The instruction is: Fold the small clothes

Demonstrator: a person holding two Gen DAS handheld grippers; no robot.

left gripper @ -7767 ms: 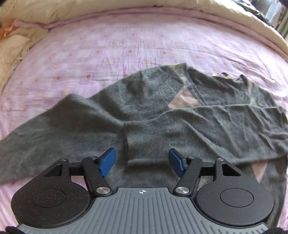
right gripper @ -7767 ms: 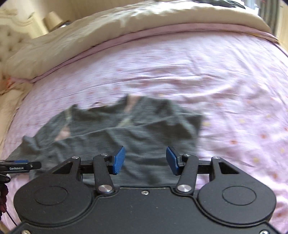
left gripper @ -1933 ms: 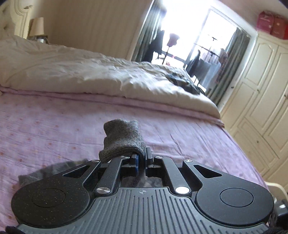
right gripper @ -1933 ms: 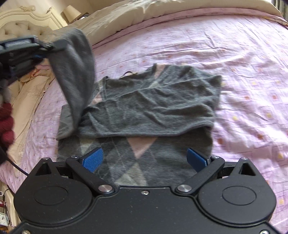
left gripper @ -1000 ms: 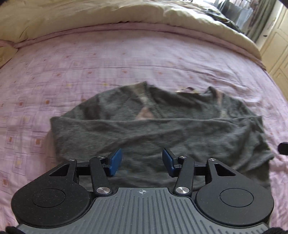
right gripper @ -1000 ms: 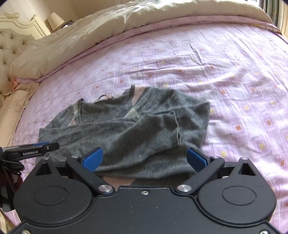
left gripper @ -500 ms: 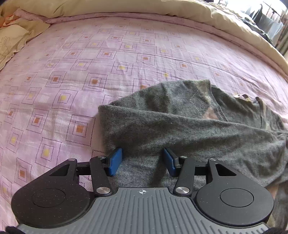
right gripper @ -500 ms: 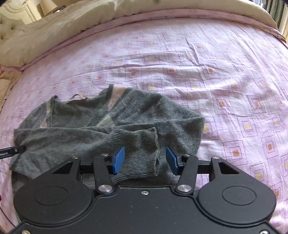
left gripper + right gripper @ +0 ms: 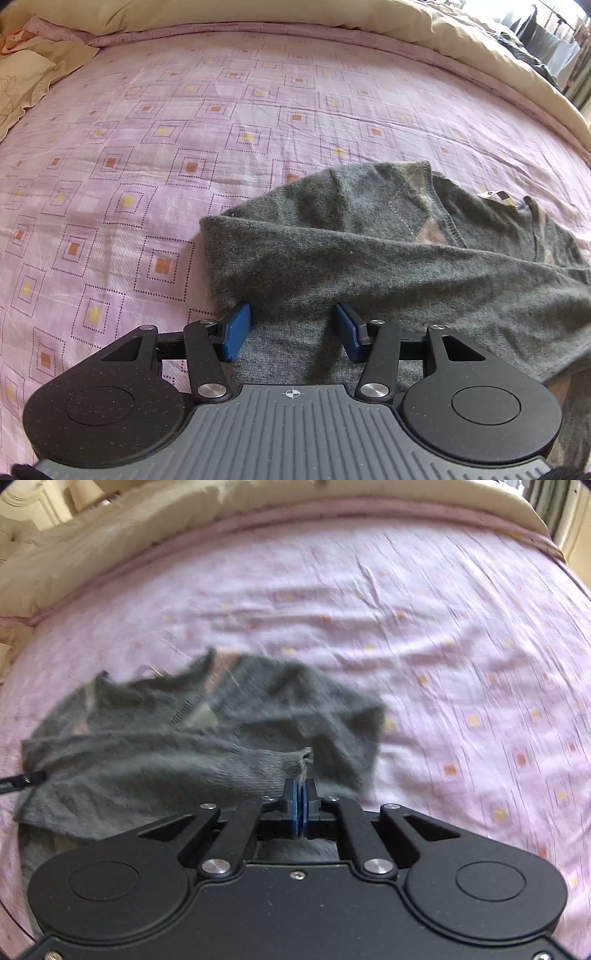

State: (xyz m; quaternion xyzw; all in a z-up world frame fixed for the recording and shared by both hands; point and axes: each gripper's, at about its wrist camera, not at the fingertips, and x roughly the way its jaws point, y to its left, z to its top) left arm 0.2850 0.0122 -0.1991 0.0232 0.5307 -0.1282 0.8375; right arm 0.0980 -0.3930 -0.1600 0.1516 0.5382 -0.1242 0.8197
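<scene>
Grey argyle sweater on pink-squared bed sheet.
We see right claw pinched on sleeve cuff; left claw spread over sweater's folded edge. Neck label unreadable to us.

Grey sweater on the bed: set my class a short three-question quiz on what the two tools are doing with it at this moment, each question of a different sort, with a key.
1. True or false: the left tool is shut on the grey sweater.
2. Which part of the sweater does the right tool grip? A) the neckline B) the ribbed cuff of a sleeve C) the label
3. Fill in: the sweater lies on a ____ bedsheet patterned with squares.

Key: 1 false, it is open with its blue pads over the knit; 2 B; 3 pink.
</scene>
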